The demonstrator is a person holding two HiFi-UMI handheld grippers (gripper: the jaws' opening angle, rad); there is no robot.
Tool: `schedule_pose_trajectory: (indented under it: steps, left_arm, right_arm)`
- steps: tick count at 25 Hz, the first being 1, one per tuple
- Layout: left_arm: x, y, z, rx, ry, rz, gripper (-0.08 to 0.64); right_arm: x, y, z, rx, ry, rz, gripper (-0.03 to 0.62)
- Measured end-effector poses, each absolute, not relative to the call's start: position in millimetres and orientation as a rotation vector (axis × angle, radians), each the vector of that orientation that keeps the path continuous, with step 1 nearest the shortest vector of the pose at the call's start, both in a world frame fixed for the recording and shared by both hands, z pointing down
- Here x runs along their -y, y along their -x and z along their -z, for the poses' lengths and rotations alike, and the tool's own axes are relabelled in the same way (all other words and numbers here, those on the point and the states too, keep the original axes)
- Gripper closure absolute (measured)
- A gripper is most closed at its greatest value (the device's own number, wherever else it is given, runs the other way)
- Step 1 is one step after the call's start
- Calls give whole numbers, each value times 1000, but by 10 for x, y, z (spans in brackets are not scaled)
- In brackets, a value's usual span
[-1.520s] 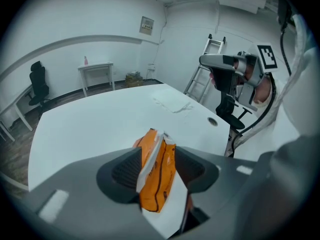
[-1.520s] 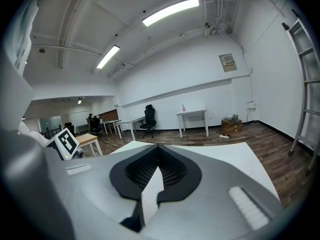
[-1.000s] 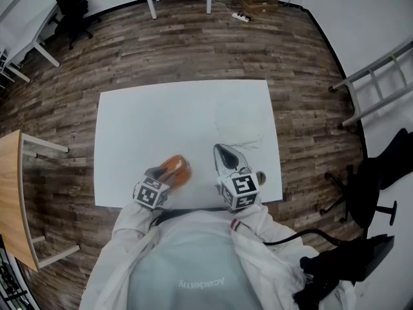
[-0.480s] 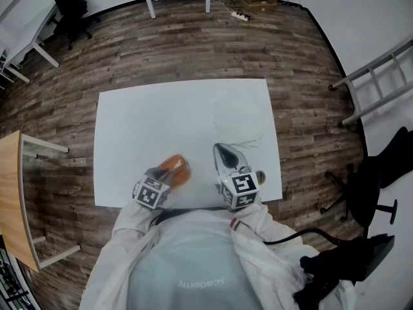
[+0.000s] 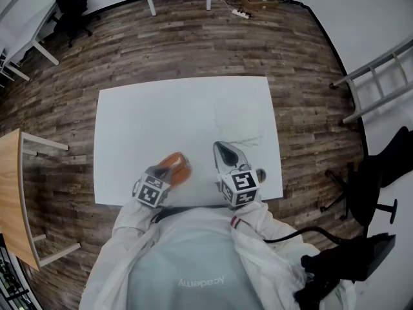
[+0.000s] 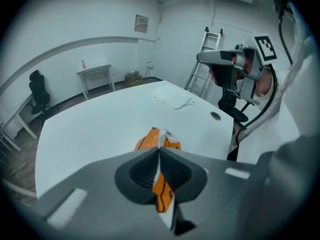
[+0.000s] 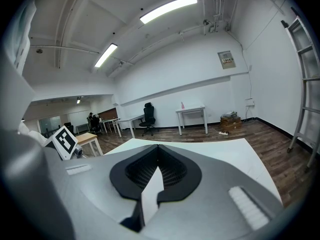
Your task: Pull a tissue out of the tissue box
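Observation:
An orange-and-white soft tissue pack (image 5: 177,167) lies near the front edge of the white table (image 5: 148,121). My left gripper (image 5: 166,173) points down at it. In the left gripper view, the left gripper (image 6: 159,151) has just been closing and now stands shut on the pack (image 6: 152,140), which is pinched between the pads. A loose white tissue (image 5: 244,134) (image 6: 176,102) lies crumpled on the table farther back. My right gripper (image 5: 222,152) (image 7: 158,150) hovers beside the pack with its pads together. The left gripper view also shows the right gripper (image 6: 220,59) holding nothing.
A round cable hole (image 5: 261,174) (image 6: 215,116) sits in the table's near right corner. A ladder (image 5: 377,76) and a black office chair (image 5: 368,189) stand to the right. A wooden side table (image 5: 13,192) stands to the left.

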State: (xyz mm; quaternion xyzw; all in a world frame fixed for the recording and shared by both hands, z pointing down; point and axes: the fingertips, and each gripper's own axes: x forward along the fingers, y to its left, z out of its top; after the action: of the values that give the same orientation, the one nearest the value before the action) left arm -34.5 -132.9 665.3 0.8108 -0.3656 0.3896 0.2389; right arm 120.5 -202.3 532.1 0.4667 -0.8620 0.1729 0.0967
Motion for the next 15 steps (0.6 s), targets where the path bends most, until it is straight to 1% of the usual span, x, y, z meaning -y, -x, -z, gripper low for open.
schedule_pose_trajectory:
  steps: [9,15]
  left_arm:
    - [1361,389,-6621,1014,-2218,-1064,558]
    - [1401,403,-6616,1025,-2217,-1052,558]
  right_arm:
    - [1994,-1069,-5413,2549,-1334,-528,592]
    - [1941,-937,-5643,2519,-1266,-529,592]
